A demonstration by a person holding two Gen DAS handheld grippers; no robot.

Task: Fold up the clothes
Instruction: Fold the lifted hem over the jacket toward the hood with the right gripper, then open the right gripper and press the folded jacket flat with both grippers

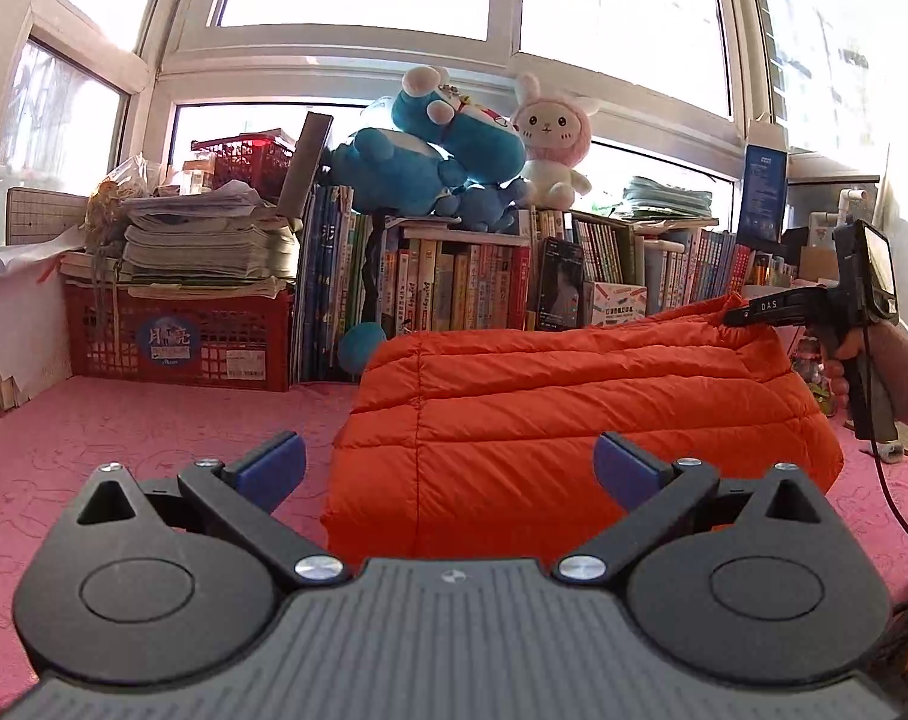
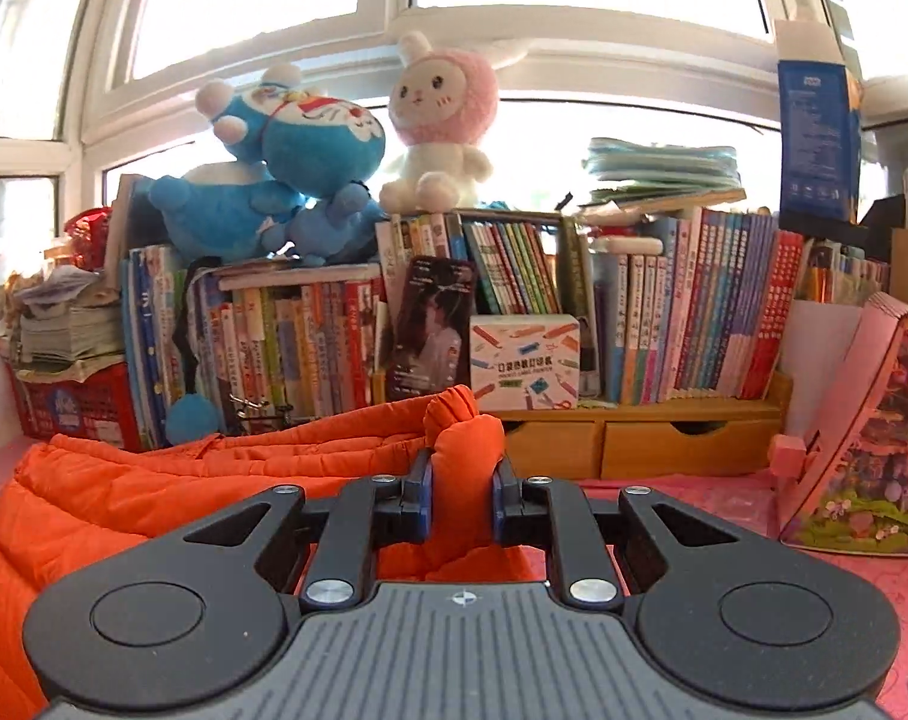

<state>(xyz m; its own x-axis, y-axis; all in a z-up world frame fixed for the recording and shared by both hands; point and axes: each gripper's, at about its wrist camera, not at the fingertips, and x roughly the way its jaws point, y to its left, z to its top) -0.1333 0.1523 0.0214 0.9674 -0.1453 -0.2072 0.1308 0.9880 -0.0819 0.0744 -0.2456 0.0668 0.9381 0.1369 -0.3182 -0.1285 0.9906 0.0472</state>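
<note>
An orange quilted puffer jacket (image 1: 574,414) lies on the pink bed cover (image 1: 154,438). In the left wrist view my left gripper (image 1: 448,468) stands open just in front of the jacket's near edge, with nothing between its blue pads. My right gripper (image 2: 463,492) is shut on a bunched fold of the orange jacket (image 2: 463,450), which bulges up between its blue pads. From the left wrist view the right gripper (image 1: 736,315) pinches the jacket's far right corner and lifts it into a peak; a hand holds its handle.
Rows of books (image 2: 694,312) and a red crate (image 1: 178,336) stacked with papers line the far side under the window. Blue plush toys (image 1: 430,150) and a pink rabbit (image 1: 553,138) sit on top. A pink toy house (image 2: 862,432) stands at the right.
</note>
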